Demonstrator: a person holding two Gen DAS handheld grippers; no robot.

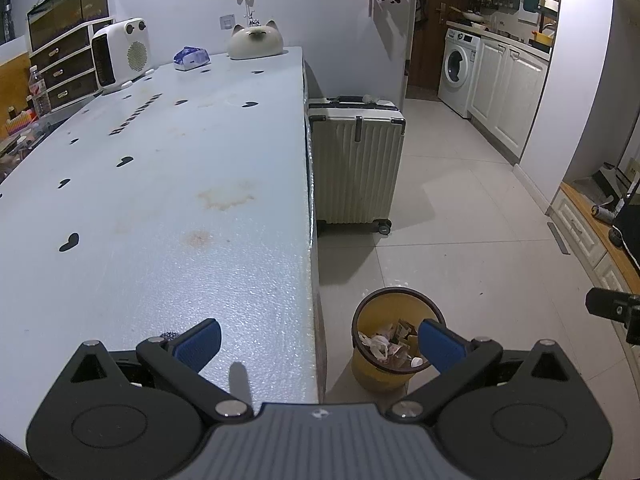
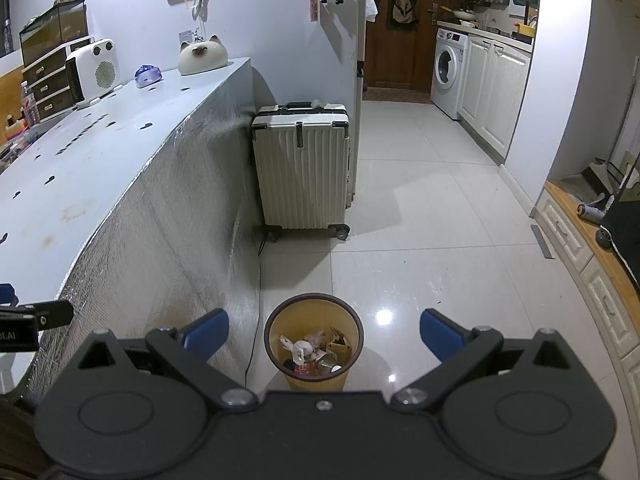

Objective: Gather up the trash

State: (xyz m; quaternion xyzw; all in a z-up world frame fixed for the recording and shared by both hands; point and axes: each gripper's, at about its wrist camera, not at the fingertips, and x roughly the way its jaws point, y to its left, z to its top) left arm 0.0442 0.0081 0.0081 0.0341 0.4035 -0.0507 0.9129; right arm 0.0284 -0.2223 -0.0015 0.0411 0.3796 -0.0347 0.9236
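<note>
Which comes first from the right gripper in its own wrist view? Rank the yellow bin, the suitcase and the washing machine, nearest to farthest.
1. Yellow bin: on the floor just ahead, between the open fingers of the right gripper.
2. Suitcase: farther on, upright beside the table's end.
3. Washing machine: farthest, in the kitchen to the right.

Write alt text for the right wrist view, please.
An open, empty right gripper hovers above a yellow trash bin holding crumpled trash on a tiled floor. A long table runs along the left, with a white suitcase beyond it.
</note>
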